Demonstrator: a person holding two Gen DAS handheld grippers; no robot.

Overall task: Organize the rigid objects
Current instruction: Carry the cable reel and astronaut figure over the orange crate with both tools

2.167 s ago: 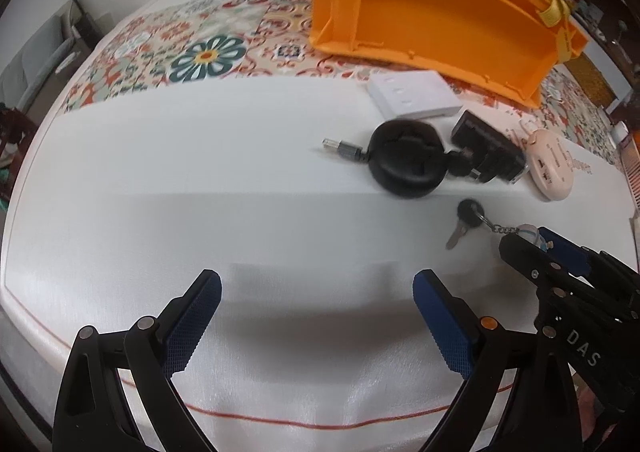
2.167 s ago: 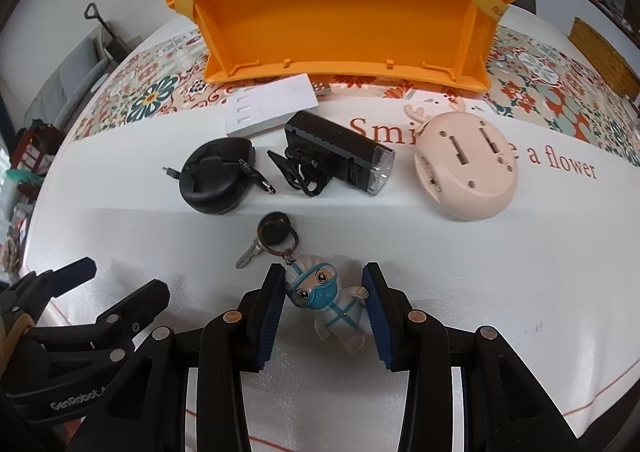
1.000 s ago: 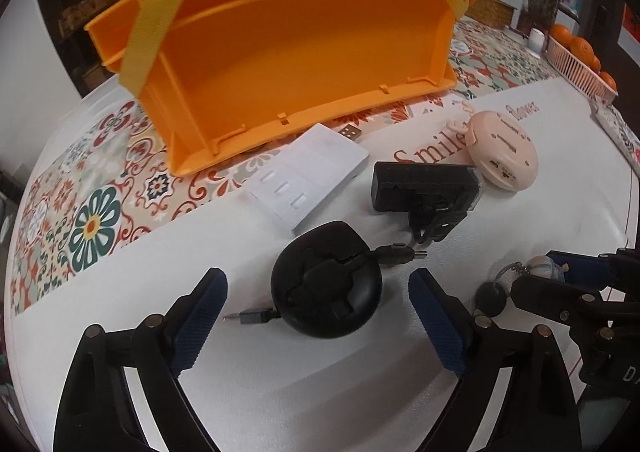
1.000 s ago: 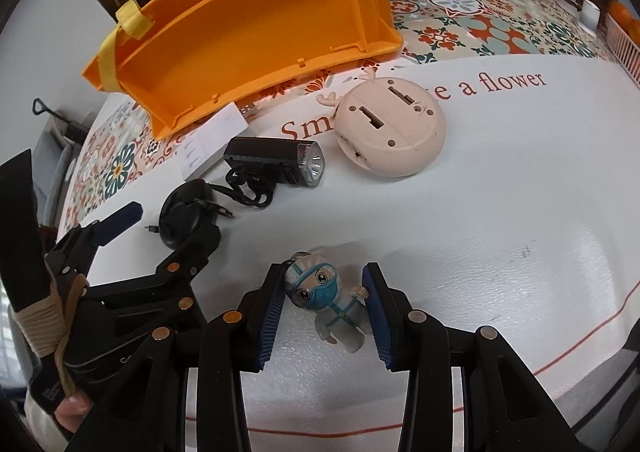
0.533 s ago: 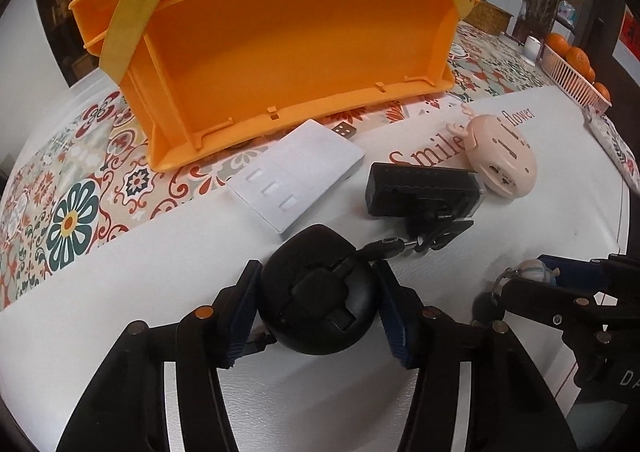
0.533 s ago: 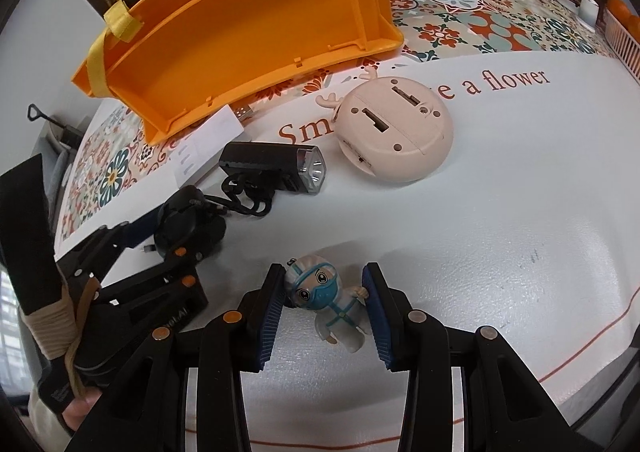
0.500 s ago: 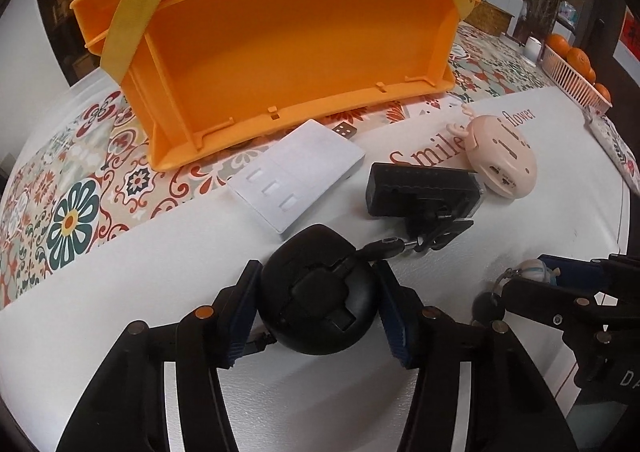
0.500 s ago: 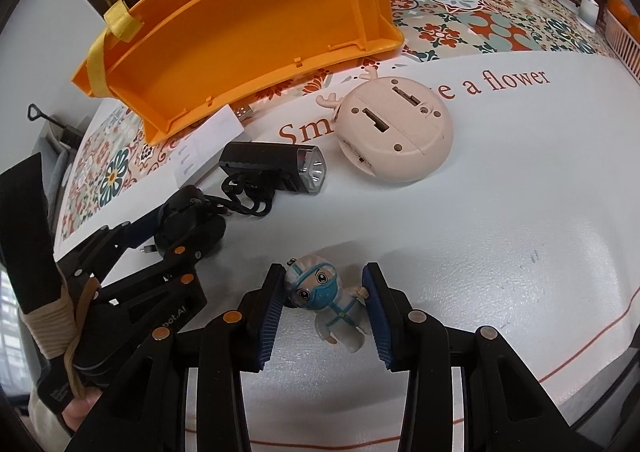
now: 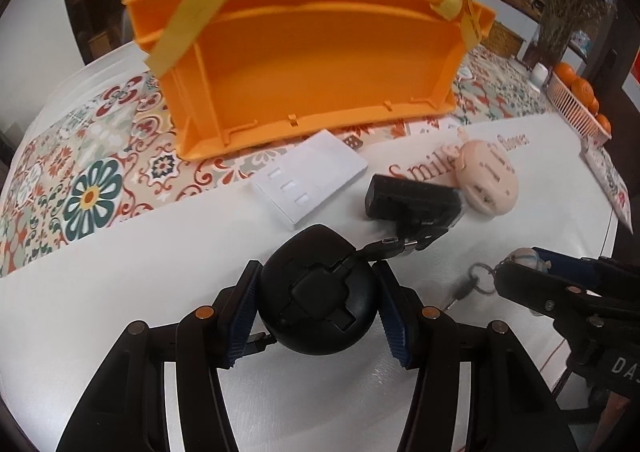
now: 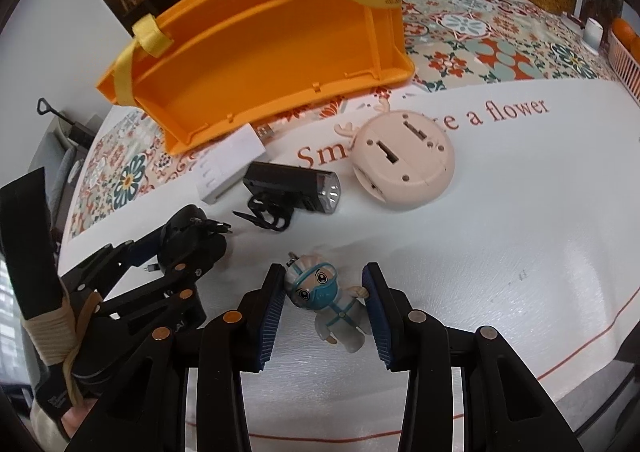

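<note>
My left gripper (image 9: 316, 306) is shut on a round black cable reel (image 9: 318, 290), lifted a little off the white tablecloth. My right gripper (image 10: 324, 298) is shut on a small doll keychain (image 10: 324, 296) in a white suit and blue mask; its ring and key (image 9: 466, 288) hang below in the left wrist view. An orange organizer basket (image 9: 312, 64) with yellow straps stands at the back, also in the right wrist view (image 10: 256, 48). A white switch panel (image 9: 310, 184), a black bike light (image 9: 412, 206) and a pink round device (image 9: 488, 182) lie before it.
A basket of oranges (image 9: 580, 100) stands at the far right table edge. A small white cup (image 10: 594, 32) sits on the patterned runner at the back right. The left gripper's arm (image 10: 120, 300) reaches in at the right wrist view's lower left.
My left gripper moved forward and closed on the black cable reel, then raised it slightly. My right gripper lifted the doll keychain off the table and holds it still.
</note>
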